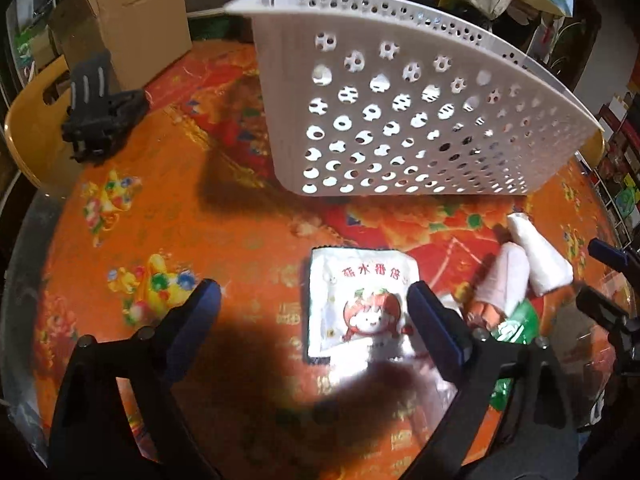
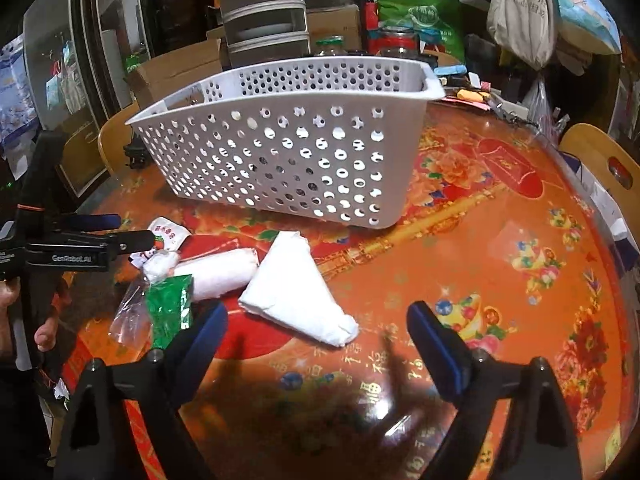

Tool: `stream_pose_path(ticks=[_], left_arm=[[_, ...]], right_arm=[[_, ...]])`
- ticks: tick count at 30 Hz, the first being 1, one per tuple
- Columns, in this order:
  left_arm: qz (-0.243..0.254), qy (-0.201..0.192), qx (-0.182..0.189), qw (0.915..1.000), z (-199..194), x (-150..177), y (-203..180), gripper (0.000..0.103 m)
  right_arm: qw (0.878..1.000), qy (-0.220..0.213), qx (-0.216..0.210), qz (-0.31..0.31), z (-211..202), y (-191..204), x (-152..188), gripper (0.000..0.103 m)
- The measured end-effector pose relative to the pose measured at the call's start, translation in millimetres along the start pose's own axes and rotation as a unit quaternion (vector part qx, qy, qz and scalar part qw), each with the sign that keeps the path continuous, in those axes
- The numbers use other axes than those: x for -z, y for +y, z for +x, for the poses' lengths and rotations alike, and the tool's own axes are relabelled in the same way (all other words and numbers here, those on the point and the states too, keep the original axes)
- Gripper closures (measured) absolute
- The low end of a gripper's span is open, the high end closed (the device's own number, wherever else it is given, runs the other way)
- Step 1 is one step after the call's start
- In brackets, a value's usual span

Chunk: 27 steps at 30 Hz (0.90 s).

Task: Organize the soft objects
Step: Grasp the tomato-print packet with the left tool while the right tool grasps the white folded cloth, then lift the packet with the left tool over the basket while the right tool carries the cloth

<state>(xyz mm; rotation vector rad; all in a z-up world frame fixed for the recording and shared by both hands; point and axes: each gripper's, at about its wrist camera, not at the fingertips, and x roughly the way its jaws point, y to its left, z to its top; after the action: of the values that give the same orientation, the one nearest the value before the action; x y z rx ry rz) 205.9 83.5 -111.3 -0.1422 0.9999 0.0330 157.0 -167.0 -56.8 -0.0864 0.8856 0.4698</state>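
A white perforated basket (image 1: pixel 400 112) stands on the orange table; it also shows in the right wrist view (image 2: pixel 288 152). A white cartoon-printed packet (image 1: pixel 356 300) lies flat in front of my open left gripper (image 1: pixel 316 316), near its right finger. Beside it lie a white rolled pack (image 2: pixel 218 270), a white folded tissue pack (image 2: pixel 296 292) and a green packet (image 2: pixel 170 308). My right gripper (image 2: pixel 318 340) is open and empty, just in front of the folded tissue pack. The left gripper (image 2: pixel 116 232) shows at the left of the right wrist view.
A black device (image 1: pixel 98 120) lies at the table's far left by a cardboard box (image 1: pixel 128 28). Yellow chairs (image 2: pixel 604 164) stand at the table's edges. Jars, bags and shelves crowd the background behind the basket.
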Motion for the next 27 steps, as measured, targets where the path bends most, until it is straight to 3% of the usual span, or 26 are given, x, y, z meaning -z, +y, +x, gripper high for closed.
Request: stream_pose_path(ticks=[2,4,6,10,12,18,24,27], left_arm=[[-0.001,0.008,0.007,0.9999,6.3,-1.5,-2.5,0.021],[0.005,0.005,-0.008,0.9999,9.4,-3.3,-7.0,0.028],[0.007,0.004,-0.004,1.0,9.5,-5.2,-9.0,0.039],[0.016,-0.001,-0.002,0.9999,8.7,-6.3,-15.9,0.05],[0.02,-0.004,0.005,0.9998,6.7,-5.6,-18.9,0.065],[0.01,-0.006,0.026,0.9996,0.8,-4.6,-16.7,0.083],[-0.003,-0.026,0.055,0.9982,-12.2,-2.5,-9.0,0.091],[-0.004,-0.04,0.057,0.9976,-19.9,-4.3,-7.3,0.094]], right_arm=[[1.0,0.005,-0.003,-0.004,6.0,2.2,-1.0,0.013],[1.0,0.012,-0.005,-0.01,12.2,4.5,-2.0,0.013],[1.0,0.013,-0.005,-0.013,15.5,6.5,-2.7,0.013],[1.0,0.022,-0.006,-0.019,23.8,9.7,-4.1,0.013],[0.999,0.027,-0.008,-0.021,28.1,10.9,-3.6,0.015],[0.999,0.036,-0.001,-0.03,35.7,16.6,0.8,0.036],[0.999,0.03,-0.004,-0.031,32.0,17.1,3.3,0.067],[0.999,0.023,-0.006,-0.029,26.6,17.6,4.7,0.072]])
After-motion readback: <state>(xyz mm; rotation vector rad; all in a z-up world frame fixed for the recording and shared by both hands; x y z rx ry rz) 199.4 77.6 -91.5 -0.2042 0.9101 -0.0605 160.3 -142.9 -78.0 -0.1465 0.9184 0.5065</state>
